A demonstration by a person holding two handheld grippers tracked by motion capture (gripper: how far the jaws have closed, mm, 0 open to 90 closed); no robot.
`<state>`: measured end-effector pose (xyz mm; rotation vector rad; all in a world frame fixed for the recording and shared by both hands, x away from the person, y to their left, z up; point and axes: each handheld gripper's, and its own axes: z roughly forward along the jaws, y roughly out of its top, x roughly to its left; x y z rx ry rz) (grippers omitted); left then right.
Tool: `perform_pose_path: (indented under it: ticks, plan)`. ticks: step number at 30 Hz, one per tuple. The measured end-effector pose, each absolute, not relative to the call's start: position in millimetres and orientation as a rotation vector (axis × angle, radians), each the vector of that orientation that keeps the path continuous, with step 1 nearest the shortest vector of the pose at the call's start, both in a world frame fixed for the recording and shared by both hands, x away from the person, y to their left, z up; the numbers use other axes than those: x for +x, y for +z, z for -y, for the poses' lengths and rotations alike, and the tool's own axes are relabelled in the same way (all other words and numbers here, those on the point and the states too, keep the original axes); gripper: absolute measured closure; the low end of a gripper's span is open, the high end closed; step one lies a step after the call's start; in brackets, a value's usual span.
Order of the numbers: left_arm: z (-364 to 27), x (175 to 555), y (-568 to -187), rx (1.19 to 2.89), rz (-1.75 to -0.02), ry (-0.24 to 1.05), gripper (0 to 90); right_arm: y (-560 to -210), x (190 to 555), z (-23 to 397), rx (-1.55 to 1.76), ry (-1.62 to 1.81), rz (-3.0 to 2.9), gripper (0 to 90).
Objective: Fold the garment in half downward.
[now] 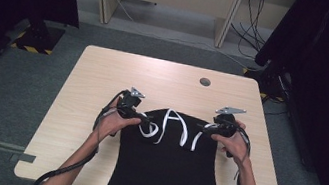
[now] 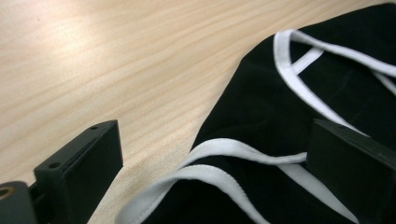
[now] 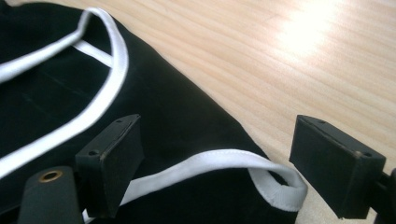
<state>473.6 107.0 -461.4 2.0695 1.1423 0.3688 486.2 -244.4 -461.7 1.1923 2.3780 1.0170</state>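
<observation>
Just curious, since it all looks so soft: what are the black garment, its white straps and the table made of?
The black garment looks like matte woven fabric, lying limp. Its white straps seem flat stitched cloth trim, slightly sheeny. The table shows pale wood grain, probably smooth laminate given its glare.

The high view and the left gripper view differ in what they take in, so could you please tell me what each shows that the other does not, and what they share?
High view alone: both hands, the left gripper and right gripper at the garment's two far corners, the table's round hole, the grey floor. Left gripper view alone: its own jaws wide apart, one over bare wood, one over the cloth, and the wood grain. Both: the wooden table, the black garment, its white straps.
</observation>
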Motion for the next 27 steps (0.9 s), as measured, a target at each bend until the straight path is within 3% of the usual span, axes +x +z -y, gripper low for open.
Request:
perform_pose_path:
  ticks: [4, 8, 11, 17, 19, 27]
  plan:
    - [-106.3, 477.3, -467.5, 2.077, -1.138, 0.384, 4.1, -468.1, 488.5, 242.0, 1.202, 0.999, -2.391, 18.3]
    - [-103.1, 476.7, -472.3, 2.112, -1.116, 0.374, 10.8, -473.3, 488.0, 239.7, 1.183, 0.979, -2.393, 22.2]
    - [-101.9, 474.2, -475.4, 2.132, -1.075, 0.397, 21.1, -472.4, 484.7, 239.5, 1.152, 0.994, -2.402, 34.1]
    - [-99.6, 467.3, -471.9, 2.147, -0.99, 0.343, 62.1, -470.8, 478.5, 239.1, 1.104, 1.042, -2.435, 69.2]
    - [-97.6, 464.8, -472.5, 2.142, -0.974, 0.354, 72.9, -472.2, 477.4, 239.2, 1.107, 1.079, -2.438, 76.0]
    - [-101.3, 460.4, -464.0, 2.097, -0.941, 0.362, 80.9, -464.2, 472.3, 245.6, 1.088, 1.173, -2.4, 80.9]
